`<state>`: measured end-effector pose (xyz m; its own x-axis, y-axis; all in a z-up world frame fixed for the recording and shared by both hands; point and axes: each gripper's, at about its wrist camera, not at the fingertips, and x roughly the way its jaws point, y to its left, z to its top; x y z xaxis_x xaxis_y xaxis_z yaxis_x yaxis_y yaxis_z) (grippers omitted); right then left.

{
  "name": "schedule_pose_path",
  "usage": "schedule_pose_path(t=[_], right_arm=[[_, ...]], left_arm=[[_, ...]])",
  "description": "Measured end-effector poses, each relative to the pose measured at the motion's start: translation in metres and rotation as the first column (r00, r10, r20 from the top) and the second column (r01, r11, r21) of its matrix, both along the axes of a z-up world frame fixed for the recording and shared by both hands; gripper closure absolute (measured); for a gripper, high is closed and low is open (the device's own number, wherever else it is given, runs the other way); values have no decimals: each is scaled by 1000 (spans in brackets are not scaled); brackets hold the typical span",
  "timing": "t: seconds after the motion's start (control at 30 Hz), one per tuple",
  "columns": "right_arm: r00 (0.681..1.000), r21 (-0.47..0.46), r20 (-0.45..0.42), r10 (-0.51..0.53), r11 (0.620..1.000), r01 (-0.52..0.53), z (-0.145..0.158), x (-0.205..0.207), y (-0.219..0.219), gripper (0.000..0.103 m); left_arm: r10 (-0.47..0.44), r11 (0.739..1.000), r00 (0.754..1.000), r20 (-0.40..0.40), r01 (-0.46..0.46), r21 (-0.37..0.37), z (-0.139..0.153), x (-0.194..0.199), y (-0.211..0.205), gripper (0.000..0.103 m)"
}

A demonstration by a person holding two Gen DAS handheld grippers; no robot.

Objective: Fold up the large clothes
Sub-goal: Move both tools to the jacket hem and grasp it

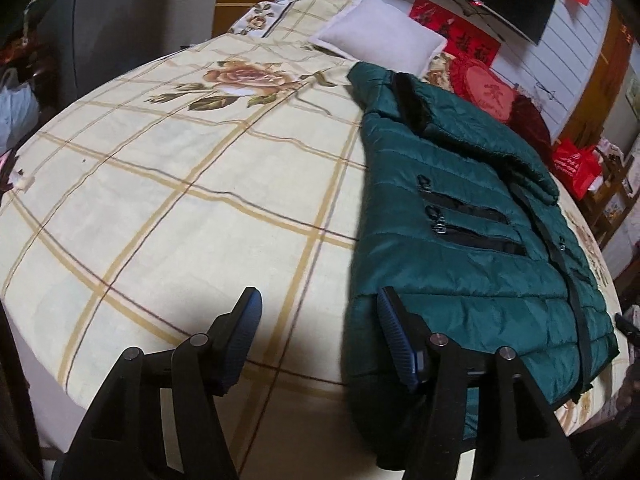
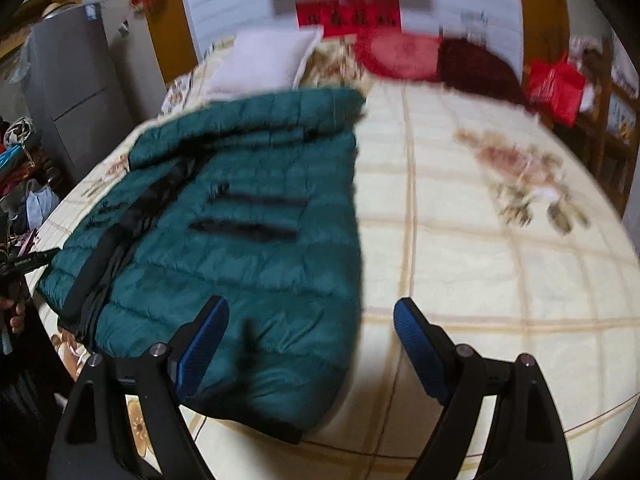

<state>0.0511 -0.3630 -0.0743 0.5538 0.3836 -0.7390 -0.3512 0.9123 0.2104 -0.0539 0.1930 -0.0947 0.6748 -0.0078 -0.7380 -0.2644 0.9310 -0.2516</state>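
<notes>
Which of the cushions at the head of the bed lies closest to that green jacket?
The white pillow: its corner meets the jacket collar. The red heart-shaped cushion and the dark red one lie further along, behind the jacket.

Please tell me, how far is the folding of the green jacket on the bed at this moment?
Partly done, it seems: the dark green quilted puffer jacket lies on the cream checked bedsheet with roses, its sleeve apparently folded across the chest. Nothing is in hand: the left gripper and right gripper hang open above its hem. The remaining folds into a compact bundle are still left.
</notes>
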Motion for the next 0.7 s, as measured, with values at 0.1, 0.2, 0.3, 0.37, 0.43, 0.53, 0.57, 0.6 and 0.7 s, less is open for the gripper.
schedule_pose_path(t=[0.1,0.2,0.3,0.37,0.43,0.53,0.57,0.6,0.7], right_arm=[[994,-13,-93,57,998,-58,-17,3,10,15],[989,20,-97,110,994,-109,-18,-4,15,15],[986,64,-112,122,991,-116,-19,-4,14,15],[985,90,-118,126,989,-116,-19,-3,12,15],[986,103,-117,122,989,-110,-19,-3,11,15],[985,114,-114,131,986,-118,-18,-3,11,15],[983,127,-113,147,983,-132,-17,-3,13,15],[979,141,-112,168,978,-152,-17,-3,15,15],[976,117,-102,194,976,-182,-17,-6,23,15]], left_arm=[[-5,1000,1000,18,4,8,4,-4,-1,58],[42,999,999,32,-43,4,5,-8,8,58],[34,998,999,26,-33,-46,2,-8,14,58],[-15,998,1000,27,16,-55,1,-7,8,58],[-100,990,995,16,101,-99,-3,-2,-1,57],[-191,976,981,19,192,-100,-2,0,-18,50],[-243,961,970,24,244,-128,-2,0,-24,50],[-286,946,958,27,287,-151,-3,0,-30,49],[-342,927,939,23,342,-152,-2,1,-41,46]])
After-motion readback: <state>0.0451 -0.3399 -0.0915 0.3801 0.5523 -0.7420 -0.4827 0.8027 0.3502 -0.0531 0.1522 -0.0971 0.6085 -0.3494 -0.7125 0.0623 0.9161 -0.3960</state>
